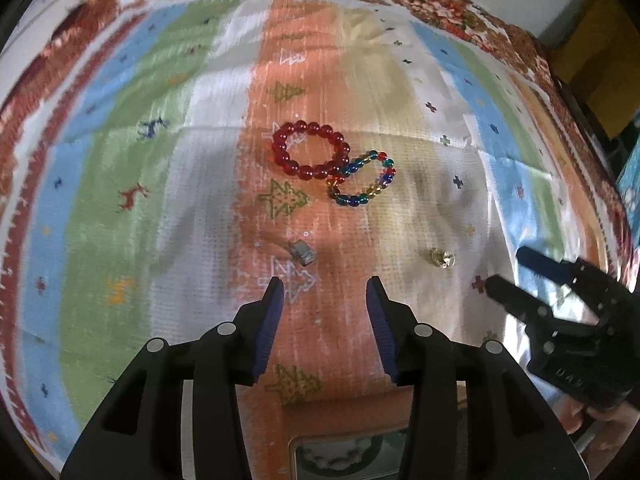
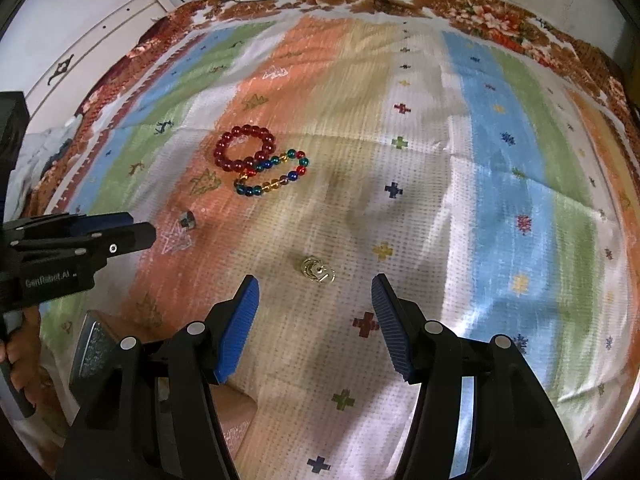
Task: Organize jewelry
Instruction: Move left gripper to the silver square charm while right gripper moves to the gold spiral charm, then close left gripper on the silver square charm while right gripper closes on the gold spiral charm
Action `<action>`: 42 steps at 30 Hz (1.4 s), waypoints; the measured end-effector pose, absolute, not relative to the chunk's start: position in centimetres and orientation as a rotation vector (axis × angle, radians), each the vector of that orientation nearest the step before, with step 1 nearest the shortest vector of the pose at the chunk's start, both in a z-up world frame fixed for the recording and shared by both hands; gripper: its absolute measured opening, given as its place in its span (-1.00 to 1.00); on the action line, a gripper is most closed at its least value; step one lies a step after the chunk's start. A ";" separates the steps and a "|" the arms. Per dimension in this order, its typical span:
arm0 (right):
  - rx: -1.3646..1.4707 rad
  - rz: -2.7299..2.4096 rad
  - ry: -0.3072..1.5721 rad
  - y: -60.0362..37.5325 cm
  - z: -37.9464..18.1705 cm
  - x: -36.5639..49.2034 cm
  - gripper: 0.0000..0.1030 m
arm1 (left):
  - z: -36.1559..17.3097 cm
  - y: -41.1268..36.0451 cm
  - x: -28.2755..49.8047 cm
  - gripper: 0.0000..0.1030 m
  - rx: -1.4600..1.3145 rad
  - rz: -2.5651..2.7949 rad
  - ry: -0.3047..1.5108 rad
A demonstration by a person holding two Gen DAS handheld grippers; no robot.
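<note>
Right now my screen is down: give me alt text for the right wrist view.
The open right gripper points down at a small gold ring on a striped cloth. Farther off, a red bead bracelet touches a multicolored bead bracelet; the left gripper reaches in from the left edge near a small gray ring.

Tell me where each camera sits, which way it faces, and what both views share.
Left wrist: on the left gripper, looking steeply down along its open fingers at the striped cloth; the right gripper shows at its right edge.
Right wrist: on the right gripper, tilted down over the gold ring; the left gripper and a hand show at its left edge.
Shared: red bracelet, multicolour bracelet, silver ring, gold ring, cloth.
</note>
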State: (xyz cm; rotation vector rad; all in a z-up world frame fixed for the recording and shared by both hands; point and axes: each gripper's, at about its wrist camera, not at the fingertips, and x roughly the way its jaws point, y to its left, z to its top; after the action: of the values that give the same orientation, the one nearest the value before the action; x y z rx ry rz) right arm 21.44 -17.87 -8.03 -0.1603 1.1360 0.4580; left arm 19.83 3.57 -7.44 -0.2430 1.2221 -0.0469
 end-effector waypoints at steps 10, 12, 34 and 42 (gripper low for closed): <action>-0.169 0.459 1.177 -17.3 -9.7 22.4 0.13 | -9.1 3.8 21.9 -0.16 -0.232 -0.034 1.267; -0.179 0.456 1.185 -17.1 -10.1 22.7 0.13 | -9.4 3.7 22.3 -0.16 -0.222 -0.039 1.276; -0.205 0.454 1.249 -15.8 -13.7 24.8 0.12 | -12.4 3.2 25.1 -0.36 -0.188 -0.043 1.369; -0.200 0.445 1.256 -15.8 -13.9 25.7 -0.41 | -13.1 2.9 25.6 -0.58 -0.169 -0.028 1.382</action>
State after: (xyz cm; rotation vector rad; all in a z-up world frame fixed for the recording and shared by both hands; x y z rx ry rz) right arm 25.74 -15.82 -13.92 -0.2000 1.2560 0.4448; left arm 25.58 2.88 -13.10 -0.1694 1.3822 -0.0276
